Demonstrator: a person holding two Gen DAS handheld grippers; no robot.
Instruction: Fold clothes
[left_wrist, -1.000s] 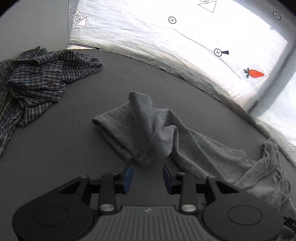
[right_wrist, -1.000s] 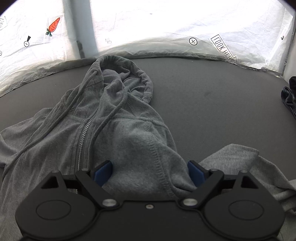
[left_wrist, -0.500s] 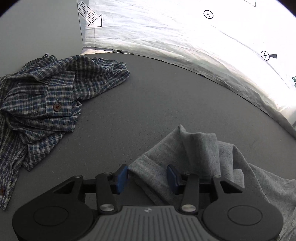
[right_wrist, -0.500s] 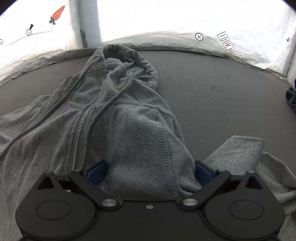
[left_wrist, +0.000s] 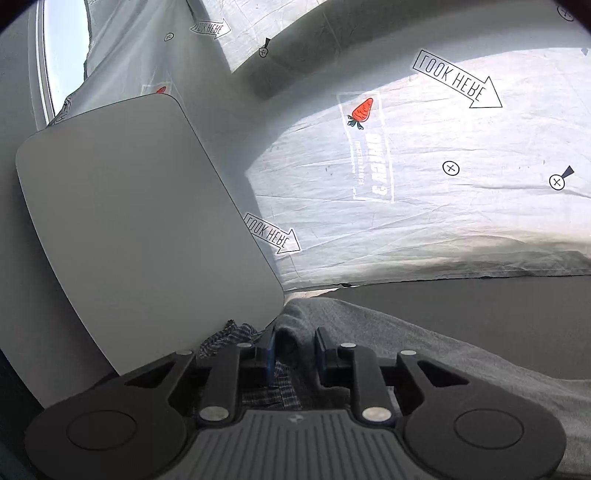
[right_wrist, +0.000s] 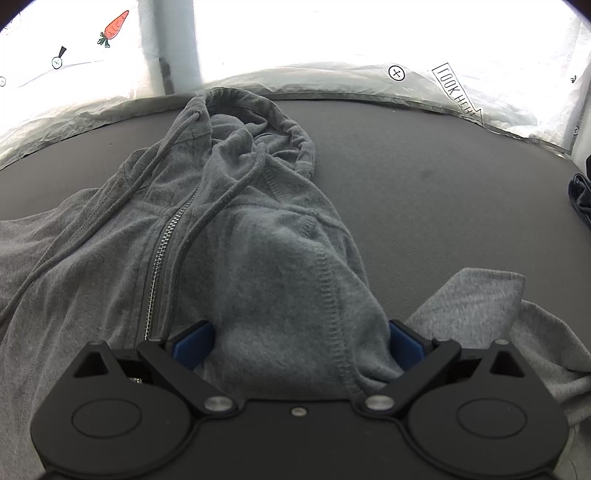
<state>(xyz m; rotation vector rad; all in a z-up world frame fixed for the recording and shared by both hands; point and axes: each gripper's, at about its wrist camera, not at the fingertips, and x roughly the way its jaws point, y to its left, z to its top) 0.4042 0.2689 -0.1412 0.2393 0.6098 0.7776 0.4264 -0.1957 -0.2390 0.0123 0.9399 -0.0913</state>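
Note:
A grey zip hoodie (right_wrist: 229, 221) lies spread on the dark table, hood toward the far edge. My right gripper (right_wrist: 299, 341) is wide open, its blue pads on either side of a raised bulge of the hoodie's shoulder fabric. A loose grey sleeve end (right_wrist: 476, 306) lies to its right. In the left wrist view my left gripper (left_wrist: 294, 352) is shut on the grey hoodie sleeve (left_wrist: 424, 343), which trails off to the right across the table. A plaid shirt (left_wrist: 236, 336) shows just below and left of the fingers.
A flat grey board (left_wrist: 140, 236) stands tilted close on the left of the left gripper. White printed sheeting (left_wrist: 424, 184) hangs behind the table. A dark garment (right_wrist: 581, 199) lies at the table's right edge in the right wrist view.
My left gripper closed on the sleeve and swung up and left, so its view now faces the board and sheeting. My right gripper edged slightly forward and stays open.

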